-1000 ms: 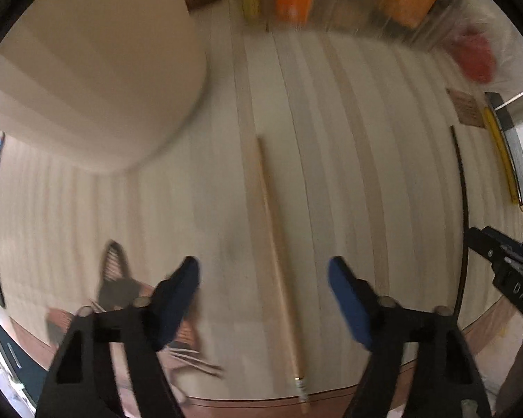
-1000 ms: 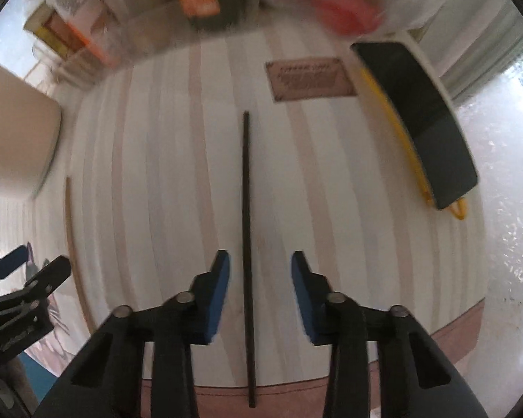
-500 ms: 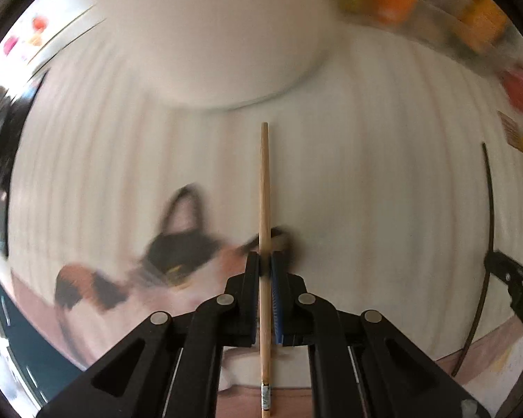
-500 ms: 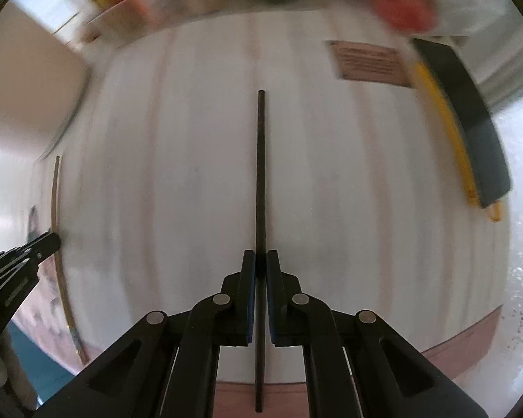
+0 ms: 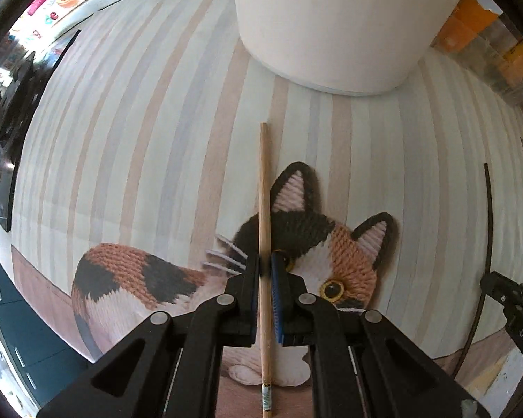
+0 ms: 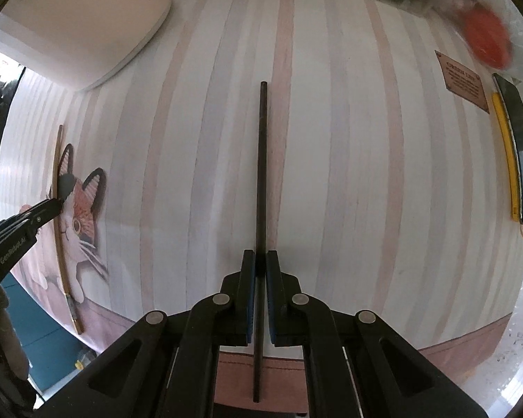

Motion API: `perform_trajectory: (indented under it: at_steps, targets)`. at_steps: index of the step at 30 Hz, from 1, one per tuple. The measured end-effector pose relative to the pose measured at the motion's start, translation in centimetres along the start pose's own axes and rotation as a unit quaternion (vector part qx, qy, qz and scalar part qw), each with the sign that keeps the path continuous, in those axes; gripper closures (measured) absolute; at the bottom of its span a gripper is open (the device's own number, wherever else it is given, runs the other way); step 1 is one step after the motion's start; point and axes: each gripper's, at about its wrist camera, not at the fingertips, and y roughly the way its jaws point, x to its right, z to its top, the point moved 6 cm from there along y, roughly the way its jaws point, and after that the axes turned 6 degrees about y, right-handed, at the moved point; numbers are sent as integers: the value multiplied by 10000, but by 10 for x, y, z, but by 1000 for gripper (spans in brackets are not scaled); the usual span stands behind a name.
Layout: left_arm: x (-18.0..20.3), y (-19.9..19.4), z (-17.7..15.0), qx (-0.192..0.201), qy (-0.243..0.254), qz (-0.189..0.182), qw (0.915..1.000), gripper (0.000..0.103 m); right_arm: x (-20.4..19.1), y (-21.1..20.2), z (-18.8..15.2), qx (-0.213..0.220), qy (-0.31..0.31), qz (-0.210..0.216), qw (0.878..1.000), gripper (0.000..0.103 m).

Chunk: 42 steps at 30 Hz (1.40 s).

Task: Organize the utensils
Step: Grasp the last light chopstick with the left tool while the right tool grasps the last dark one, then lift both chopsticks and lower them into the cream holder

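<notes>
On the striped pastel tablecloth [image 5: 139, 146], at the far left, the knitted-look calico cat print [image 5: 331, 244] is seen beneath the left gripper [image 5: 265, 261]. Its blue-padded fingers are closed narrowly on the pale wooden chopstick [image 5: 263, 181], which is gripped near its labelled rear end and points forward toward the large white cylindrical container [image 5: 331, 28]; whether the stick is lifted clear of the cloth cannot be told from the fisheye view. Further right, the right gripper [image 6: 258, 261] is clamped narrowly around the thin black chopstick [image 6: 262, 160], which is held along the stripes with its tip pointing away. Near the right edge, a brown printed card [image 6: 465, 80] and a dark flat tablet with a yellow edge [image 6: 519, 149] are laid side by side, well apart from the black stick.
</notes>
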Motion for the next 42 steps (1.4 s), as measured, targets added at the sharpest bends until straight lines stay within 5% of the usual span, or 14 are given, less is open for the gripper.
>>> perform_trajectory:
  at_steps: [26, 42]
  targets:
    - [13, 4, 8, 207, 268, 257, 9991, 99, -48, 6, -4, 78, -58, -645, 9979, 96]
    - [-2, -30, 0, 504, 53, 103, 9987, 99, -47, -21, -22, 687, 165, -280, 9971, 97]
